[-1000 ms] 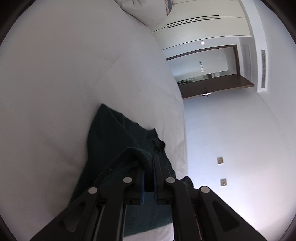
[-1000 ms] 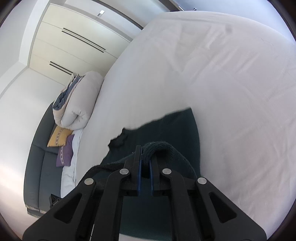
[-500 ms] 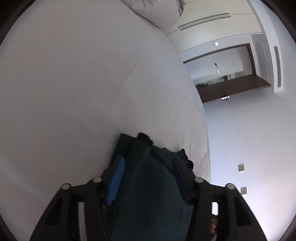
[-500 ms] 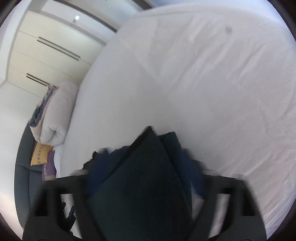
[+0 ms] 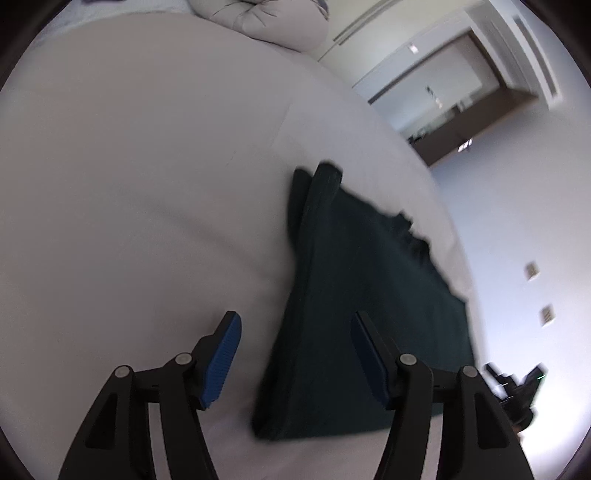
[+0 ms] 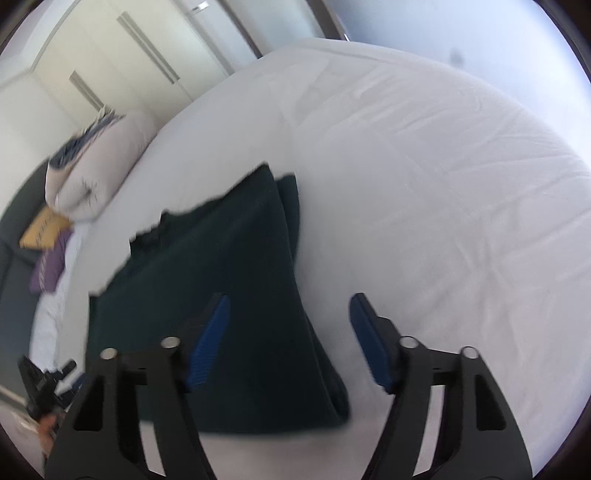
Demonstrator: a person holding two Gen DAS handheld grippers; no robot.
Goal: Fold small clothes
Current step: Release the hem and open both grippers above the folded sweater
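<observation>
A dark green garment (image 5: 362,295) lies folded in layers on the white bed (image 5: 147,184). My left gripper (image 5: 295,354) is open and empty, hovering above the garment's near left edge. In the right wrist view the same garment (image 6: 221,288) lies flat, and my right gripper (image 6: 290,339) is open and empty above its near right edge. Neither gripper touches the cloth. Both views are motion-blurred.
A rolled white duvet (image 5: 266,22) lies at the head of the bed; it also shows in the right wrist view (image 6: 99,162). Yellow and purple cushions (image 6: 46,240) sit on a dark sofa. The other gripper (image 5: 517,391) shows at the bed's edge.
Both grippers were shut on the garment's edge a second ago. They carried it over, opened and let it go, and have pulled back; the garment now lies folded.
</observation>
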